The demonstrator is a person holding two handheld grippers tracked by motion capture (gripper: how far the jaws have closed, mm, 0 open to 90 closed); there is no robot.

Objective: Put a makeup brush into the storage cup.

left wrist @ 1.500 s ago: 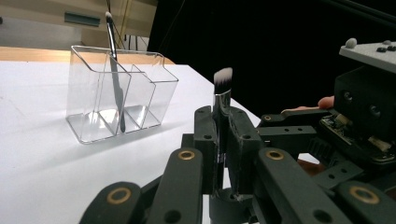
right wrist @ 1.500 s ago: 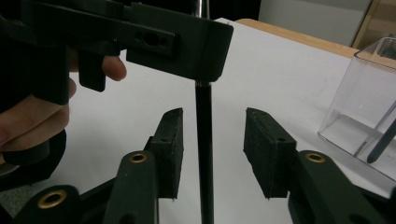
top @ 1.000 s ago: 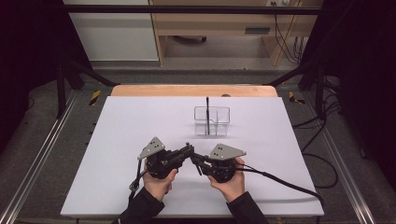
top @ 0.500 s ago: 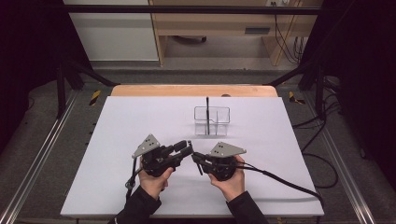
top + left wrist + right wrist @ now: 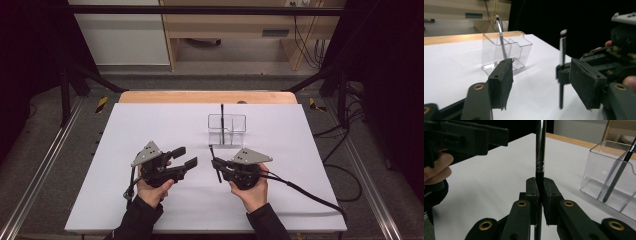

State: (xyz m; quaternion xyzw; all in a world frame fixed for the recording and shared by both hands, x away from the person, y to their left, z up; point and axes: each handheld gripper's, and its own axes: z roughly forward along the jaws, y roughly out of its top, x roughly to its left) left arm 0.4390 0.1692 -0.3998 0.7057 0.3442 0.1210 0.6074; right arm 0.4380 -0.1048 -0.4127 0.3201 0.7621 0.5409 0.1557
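My right gripper [image 5: 216, 164] [image 5: 539, 192] is shut on a thin black brush [image 5: 214, 157] [image 5: 539, 145] with a metal ferrule, held roughly upright above the white table. The brush [image 5: 562, 50] shows a pale tip in the left gripper view, and it stands just beyond the open jaws of my left gripper [image 5: 184, 157] [image 5: 541, 85]. Nothing lies between the left gripper's pads [image 5: 501, 85]. A clear plastic holder [image 5: 227, 131] [image 5: 506, 52] [image 5: 611, 175] stands behind the grippers. A second brush [image 5: 222, 117] [image 5: 500, 32] [image 5: 619, 172] leans in it.
The white tabletop [image 5: 150, 125] has a wooden strip [image 5: 200, 96] along its far edge. A cable [image 5: 305, 192] trails from the right gripper across the table's right front. Metal rails and dark frame legs flank the table.
My left gripper has drawn back to the left, away from the right gripper, and its jaws stand wider. The right gripper stays in place, still shut on the brush.
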